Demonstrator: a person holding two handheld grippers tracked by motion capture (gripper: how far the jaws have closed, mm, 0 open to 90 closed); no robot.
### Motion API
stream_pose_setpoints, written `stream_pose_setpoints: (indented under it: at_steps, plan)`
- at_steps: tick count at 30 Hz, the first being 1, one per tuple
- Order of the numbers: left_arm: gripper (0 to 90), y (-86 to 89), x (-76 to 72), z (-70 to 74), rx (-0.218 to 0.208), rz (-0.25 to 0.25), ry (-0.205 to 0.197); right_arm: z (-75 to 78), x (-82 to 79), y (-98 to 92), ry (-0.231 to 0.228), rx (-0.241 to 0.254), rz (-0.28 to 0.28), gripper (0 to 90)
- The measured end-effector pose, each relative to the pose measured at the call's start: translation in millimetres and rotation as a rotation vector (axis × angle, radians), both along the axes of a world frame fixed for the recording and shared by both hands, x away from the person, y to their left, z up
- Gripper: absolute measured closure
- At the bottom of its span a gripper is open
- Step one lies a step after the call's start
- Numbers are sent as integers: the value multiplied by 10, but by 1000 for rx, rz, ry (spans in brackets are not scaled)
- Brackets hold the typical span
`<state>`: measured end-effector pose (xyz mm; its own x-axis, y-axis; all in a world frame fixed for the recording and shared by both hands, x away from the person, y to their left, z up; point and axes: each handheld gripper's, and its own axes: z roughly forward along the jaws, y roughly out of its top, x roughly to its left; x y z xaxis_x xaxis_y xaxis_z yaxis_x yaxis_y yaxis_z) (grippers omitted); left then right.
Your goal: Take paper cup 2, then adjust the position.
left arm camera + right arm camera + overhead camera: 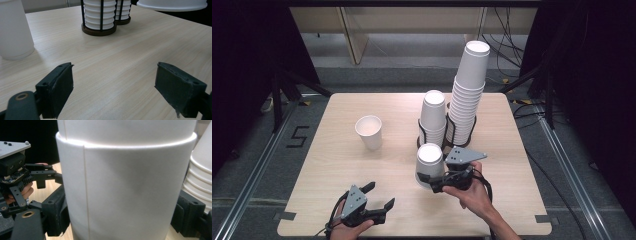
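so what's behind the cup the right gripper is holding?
Behind the held cup stand two wire holders: a short cup stack and a tall stack. The right gripper clamps the cup; the cup covers the short holder's base.

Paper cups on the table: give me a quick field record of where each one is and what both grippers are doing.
held cup: upside down, clamped in right gripper
lone cup: upright on table, left of the stacks
short stack: upside down in black wire holder
tall stack: upside down in second holder, leaning right
left gripper: jaws open, nothing between them, near front edge
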<state>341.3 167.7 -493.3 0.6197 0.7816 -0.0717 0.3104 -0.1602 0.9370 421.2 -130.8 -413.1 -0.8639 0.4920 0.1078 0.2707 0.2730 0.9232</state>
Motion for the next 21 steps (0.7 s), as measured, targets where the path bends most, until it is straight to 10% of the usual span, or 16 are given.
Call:
stream_pose_setpoints:
  at_steps: [21]
  plan:
    - [145, -358, 34, -13, -64, -75, -61, -103, -21, 235, 6, 3, 3, 184]
